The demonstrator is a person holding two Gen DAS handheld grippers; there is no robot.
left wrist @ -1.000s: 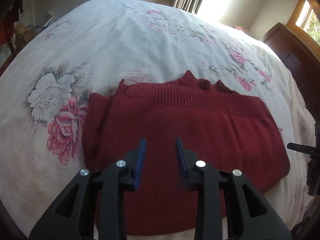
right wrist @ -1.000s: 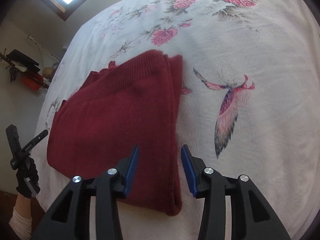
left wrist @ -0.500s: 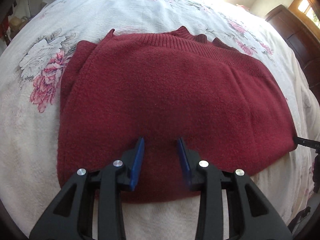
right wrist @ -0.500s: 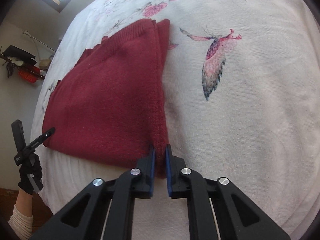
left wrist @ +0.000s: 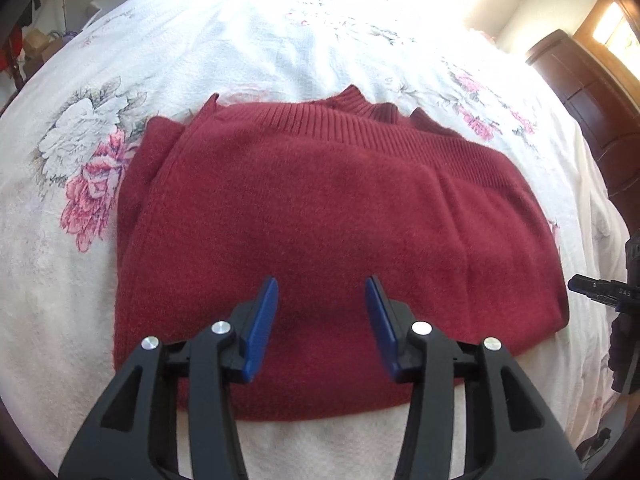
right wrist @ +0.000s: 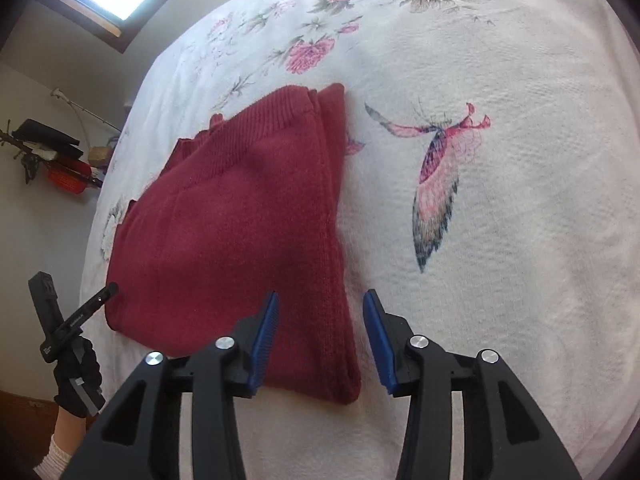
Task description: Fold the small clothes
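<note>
A dark red knitted sweater [left wrist: 320, 232] lies folded flat on the white floral bedspread [left wrist: 200, 40], ribbed hem and collar at the far side. My left gripper [left wrist: 322, 292] hovers open above the sweater's near edge, nothing between its blue pads. In the right wrist view the same sweater [right wrist: 240, 232] lies left of centre. My right gripper [right wrist: 320, 308] is open over its near right corner, the folded edge running between the fingers. The left gripper [right wrist: 76, 316] shows at the far left, held by a gloved hand [right wrist: 78, 380].
The bedspread [right wrist: 500, 240] carries a printed butterfly [right wrist: 436, 176] right of the sweater. A dark wooden dresser [left wrist: 596, 92] stands beyond the bed's right side. Shelves with clutter [right wrist: 52, 160] hang on the wall at left. Bright windows sit behind the bed.
The right gripper, shut on the sweater's corner half a second ago, has opened and pulled back. The left gripper has risen a little and stays open. The sweater lies still.
</note>
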